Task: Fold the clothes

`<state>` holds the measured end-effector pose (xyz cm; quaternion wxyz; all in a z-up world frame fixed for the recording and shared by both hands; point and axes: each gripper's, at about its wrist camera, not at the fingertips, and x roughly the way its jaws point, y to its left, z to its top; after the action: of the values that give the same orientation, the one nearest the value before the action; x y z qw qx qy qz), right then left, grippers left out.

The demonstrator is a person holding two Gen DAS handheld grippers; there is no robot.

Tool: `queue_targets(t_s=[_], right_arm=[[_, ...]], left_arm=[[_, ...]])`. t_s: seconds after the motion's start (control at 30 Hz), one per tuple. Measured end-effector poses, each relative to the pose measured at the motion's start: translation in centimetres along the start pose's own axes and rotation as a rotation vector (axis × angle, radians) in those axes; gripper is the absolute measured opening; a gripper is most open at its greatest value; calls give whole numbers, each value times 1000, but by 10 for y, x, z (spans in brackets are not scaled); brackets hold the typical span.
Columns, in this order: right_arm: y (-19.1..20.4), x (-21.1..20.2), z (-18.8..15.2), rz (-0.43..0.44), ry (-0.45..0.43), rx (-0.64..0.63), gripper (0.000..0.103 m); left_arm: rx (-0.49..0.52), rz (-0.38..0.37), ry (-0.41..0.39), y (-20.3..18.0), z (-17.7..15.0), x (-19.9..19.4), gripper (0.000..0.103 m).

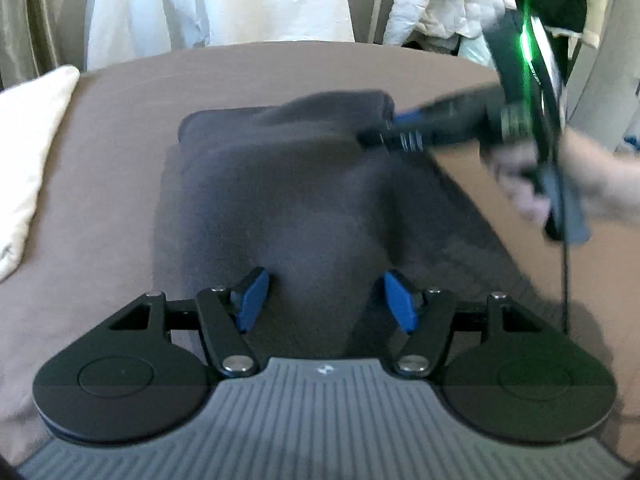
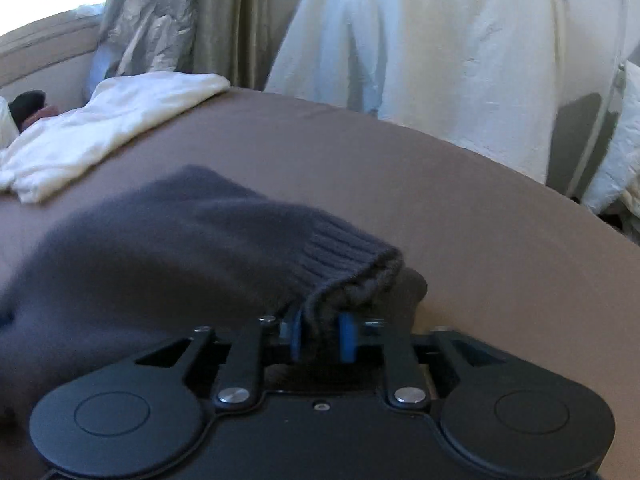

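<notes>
The left hand-held gripper [image 1: 324, 300] hangs over the near end of the dark grey sweater [image 1: 288, 200], its blue pads wide apart with knit beneath the gap and nothing pinched. The sweater lies partly folded in the middle of the brown bed [image 1: 120, 160], a thicker doubled band along its far edge. At that far right corner the right hand-held gripper [image 2: 322, 338] has a bunch of the ribbed cuff [image 2: 340, 256] between its narrowly set pads; whether they press hard on it I cannot tell, as the knit sits loosely and the view is blurred.

The likely trouble is the cuff slipping out mid-fold: thick knit held by a shallow bite near the pad tips would slide free if pulled sideways, and the sleeve would drop crooked. The left tool, if it closes now, may catch only the top layer and drag the fold askew. Beyond lie a white pillow [image 1: 28, 152], white garments [image 1: 220, 4] and curtains.
</notes>
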<state>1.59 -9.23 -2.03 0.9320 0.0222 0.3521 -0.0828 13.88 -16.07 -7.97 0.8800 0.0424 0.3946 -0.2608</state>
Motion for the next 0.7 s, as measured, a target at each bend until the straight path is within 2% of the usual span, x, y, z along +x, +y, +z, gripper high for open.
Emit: queue_targets(t_s=[0.03, 0.07, 0.13, 0.17, 0.2, 0.23, 0.3, 0.37, 0.4, 0.43, 0.47, 0.5, 0.53, 0.57, 0.6, 0.63, 0.7], right_arm=[[0, -5, 6, 8, 5, 32, 46], [-5, -4, 11, 26, 8, 84, 61], [-19, 6, 19, 77, 11, 216, 74], [-21, 15, 20, 46, 29, 254, 73], [-20, 27, 20, -26, 60, 272, 73], [-19, 37, 20, -95, 82, 258, 71], [-11, 44, 13, -169, 62, 149, 71], [-1, 42, 8, -199, 33, 80, 69], [2, 37, 8, -208, 21, 73, 69], [1, 29, 8, -210, 4, 91, 69], [-3, 18, 7, -207, -14, 127, 71], [-7, 8, 7, -204, -33, 164, 72], [-14, -2, 6, -163, -39, 218, 73], [-23, -13, 4, -95, -36, 285, 78], [-33, -24, 3, -26, -33, 351, 83], [-46, -31, -2, 55, -14, 422, 91], [-64, -37, -21, 198, 79, 549, 94]], left_arm=[[-19, -5, 0, 4, -3, 1, 63], [-56, -22, -1, 11, -4, 1, 64], [-109, -52, -2, 20, -4, 1, 64], [-131, -66, -2, 23, -4, 1, 64], [-154, -80, -3, 27, -4, 0, 64], [-168, -88, -2, 29, -3, 1, 64], [-192, -95, -1, 32, -1, -7, 64], [-198, -117, -29, 39, 1, -23, 65], [-184, -119, -53, 42, 1, -33, 70], [-160, -100, -75, 45, 1, -40, 73], [-142, -72, -89, 49, 0, -44, 82], [-148, -51, -92, 55, -1, -44, 87], [-182, -37, -81, 63, -2, -42, 87], [-235, -52, -66, 73, -5, -37, 87], [-310, -102, -46, 86, -11, -29, 87], [-385, -153, -25, 98, -16, -22, 87], [-545, -269, 21, 119, -32, -3, 91]])
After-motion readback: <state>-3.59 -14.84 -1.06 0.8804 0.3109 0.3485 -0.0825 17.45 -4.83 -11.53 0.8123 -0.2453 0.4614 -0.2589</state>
